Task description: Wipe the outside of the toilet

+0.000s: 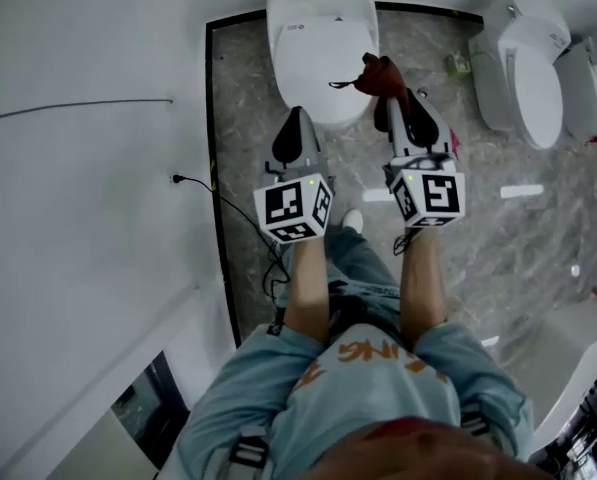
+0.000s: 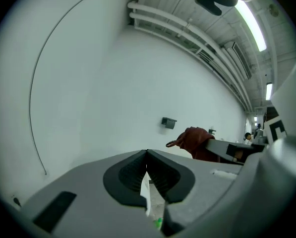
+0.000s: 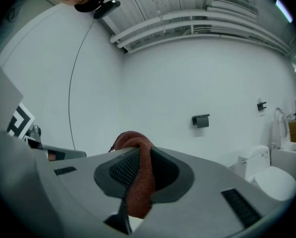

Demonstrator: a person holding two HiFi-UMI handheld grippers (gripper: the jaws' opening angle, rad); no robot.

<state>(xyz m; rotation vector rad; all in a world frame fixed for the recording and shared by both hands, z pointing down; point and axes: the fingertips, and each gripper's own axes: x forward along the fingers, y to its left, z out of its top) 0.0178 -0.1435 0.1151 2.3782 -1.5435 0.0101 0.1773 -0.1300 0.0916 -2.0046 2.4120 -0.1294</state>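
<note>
The white toilet (image 1: 321, 38) stands at the top of the head view with its lid down. My right gripper (image 1: 390, 103) is shut on a dark red cloth (image 1: 378, 73), which hangs bunched at the toilet's front right edge. In the right gripper view the cloth (image 3: 138, 177) runs between the closed jaws of the right gripper (image 3: 140, 150) and humps over their tips. My left gripper (image 1: 296, 128) sits just before the toilet's front rim, shut on nothing. In the left gripper view the left gripper (image 2: 147, 153) has its tips together, and the cloth (image 2: 197, 140) shows to the right.
A second toilet (image 1: 523, 73) stands to the right, also the white toilet (image 3: 266, 175) in the right gripper view. A black cable (image 1: 240, 218) runs over the marble floor (image 1: 478, 228) along the white wall (image 1: 88, 168) at left. A paper holder (image 3: 201, 120) is fixed to the wall.
</note>
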